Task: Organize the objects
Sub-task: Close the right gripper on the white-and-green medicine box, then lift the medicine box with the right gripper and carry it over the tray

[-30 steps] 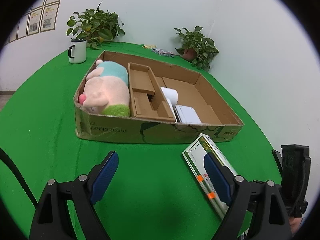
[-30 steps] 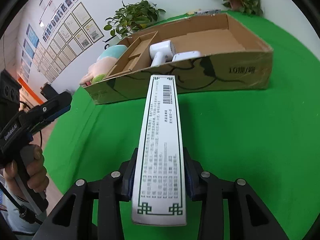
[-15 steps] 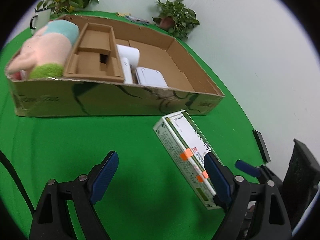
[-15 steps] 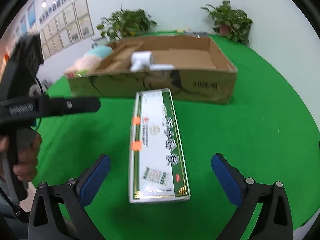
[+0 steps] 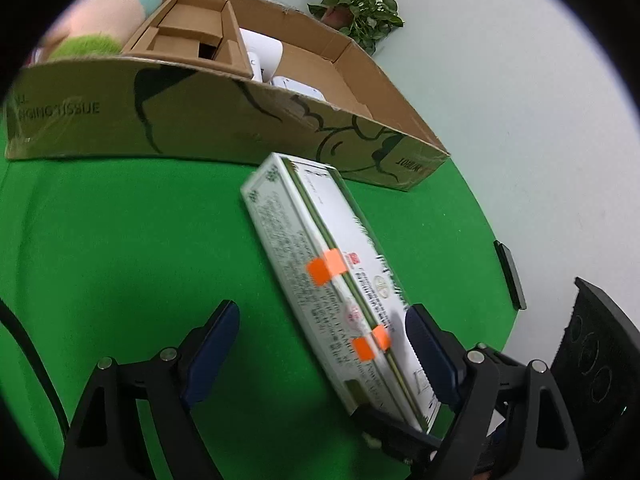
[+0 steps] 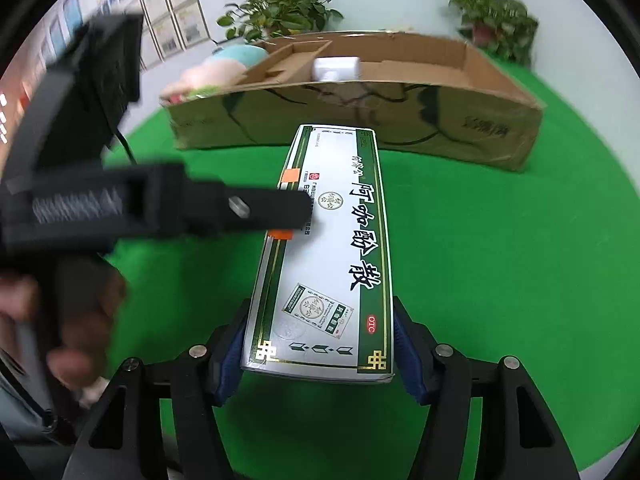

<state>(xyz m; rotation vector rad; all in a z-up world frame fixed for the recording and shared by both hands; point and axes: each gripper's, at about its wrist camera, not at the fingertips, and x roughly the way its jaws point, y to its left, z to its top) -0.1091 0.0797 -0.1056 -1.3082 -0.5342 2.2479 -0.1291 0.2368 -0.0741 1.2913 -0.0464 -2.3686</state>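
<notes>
A long white-and-green medicine box [image 6: 340,220] with orange stickers lies flat on the green table [image 5: 120,260], pointing at the cardboard box [image 6: 440,112]. My right gripper [image 6: 320,320] is closing on its near end, and both blue pads sit against its long sides. My left gripper [image 5: 322,316] hangs over the same medicine box [image 5: 320,248], jaws wide and closing slightly. Its right pad is beside the box edge and its left pad stands well clear. In the right wrist view a left finger [image 6: 240,208] reaches across the box top.
The open cardboard box [image 5: 200,120] holds a plush toy [image 5: 104,20], a brown cardboard insert [image 5: 188,28] and a white device [image 5: 264,48]. Potted plants [image 6: 280,8] stand behind it by the wall. A hand [image 6: 60,320] holds the left gripper's handle.
The right gripper let go of the box's narrow sides, opened wide, and has come in on its wide sides with the face up. The left gripper dropped and tilted down over the box.
</notes>
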